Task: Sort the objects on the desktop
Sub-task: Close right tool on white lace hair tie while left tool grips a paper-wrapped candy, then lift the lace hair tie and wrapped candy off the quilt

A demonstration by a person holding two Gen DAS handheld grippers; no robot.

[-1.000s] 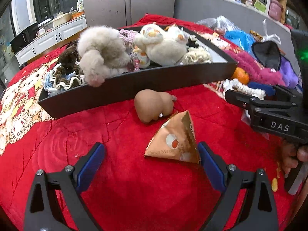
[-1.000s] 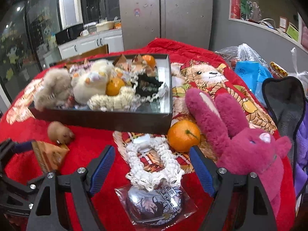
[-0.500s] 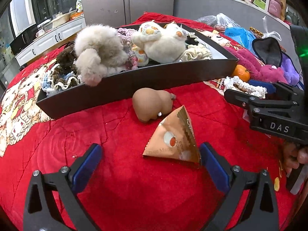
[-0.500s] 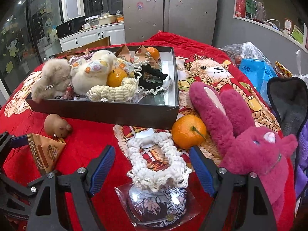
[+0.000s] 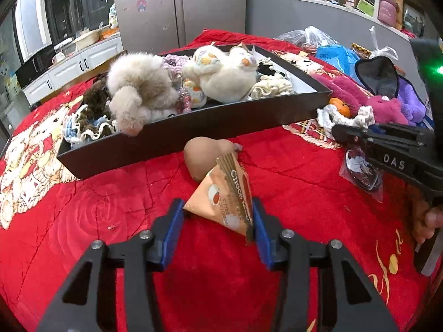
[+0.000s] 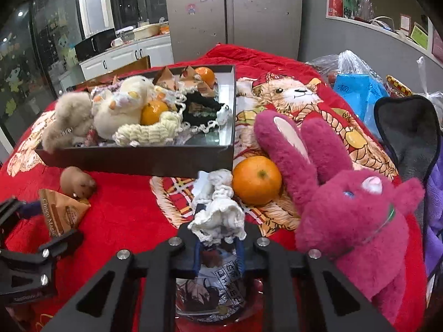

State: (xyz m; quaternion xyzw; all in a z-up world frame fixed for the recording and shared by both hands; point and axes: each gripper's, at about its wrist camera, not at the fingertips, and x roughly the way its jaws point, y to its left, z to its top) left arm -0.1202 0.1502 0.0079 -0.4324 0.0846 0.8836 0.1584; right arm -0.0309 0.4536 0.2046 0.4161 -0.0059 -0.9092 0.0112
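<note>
My left gripper (image 5: 216, 229) is shut on an orange triangular snack packet (image 5: 227, 199), lifted slightly off the red cloth; the packet also shows in the right wrist view (image 6: 62, 213). A brown toy mouse (image 5: 207, 155) lies just behind it. My right gripper (image 6: 218, 246) is shut on a white crocheted scrunchie (image 6: 218, 213), over a bagged badge (image 6: 210, 290). The dark tray (image 5: 193, 127) with plush toys, oranges and packets stands behind both.
An orange (image 6: 256, 179) and a magenta plush rabbit (image 6: 346, 202) lie right of the scrunchie. Blue and clear bags (image 6: 357, 88), a dark pouch (image 6: 409, 135) and a purple plush (image 5: 412, 105) crowd the right side. Red cloth (image 5: 83, 221) covers the table.
Both grippers have closed: the left on the snack packet, tipping it up, the right on the white scrunchie, bunching it upward.
</note>
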